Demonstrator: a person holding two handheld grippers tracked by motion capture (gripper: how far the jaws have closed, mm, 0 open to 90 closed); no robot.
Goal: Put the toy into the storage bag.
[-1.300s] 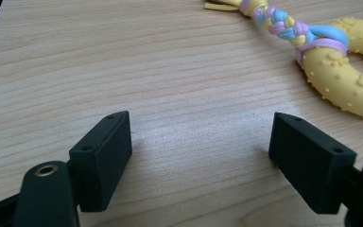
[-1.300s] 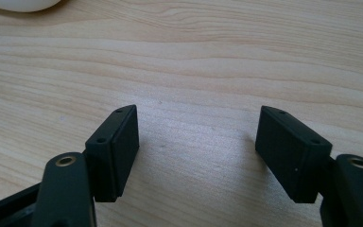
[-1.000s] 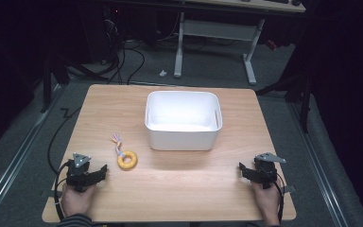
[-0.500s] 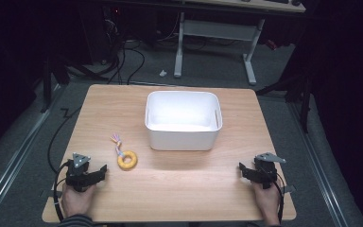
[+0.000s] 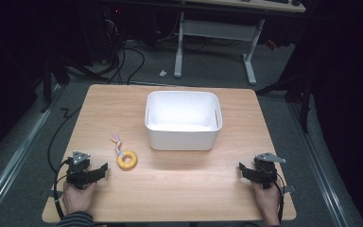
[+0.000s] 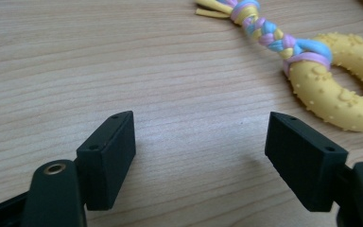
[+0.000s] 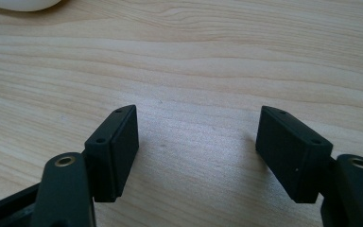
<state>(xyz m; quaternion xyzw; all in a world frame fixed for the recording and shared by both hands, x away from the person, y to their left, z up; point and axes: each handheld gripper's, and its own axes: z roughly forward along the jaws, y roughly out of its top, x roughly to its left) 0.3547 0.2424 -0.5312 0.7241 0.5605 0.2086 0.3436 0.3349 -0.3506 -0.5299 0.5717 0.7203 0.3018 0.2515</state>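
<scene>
Bin [image 5: 183, 120] sits mid-frame, blocking nothing we see. Ring [image 5: 126, 159] lies just right of our left claw [image 5: 103, 169], whose gaping, empty jaws just narrowed slightly.

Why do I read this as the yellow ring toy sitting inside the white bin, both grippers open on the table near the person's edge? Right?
Not quite. The yellow ring toy lies on the table, left of the white bin and outside it; the high view shows this. The rest holds: left gripper and right gripper are open near the person's edge, nothing between their fingers.
</scene>
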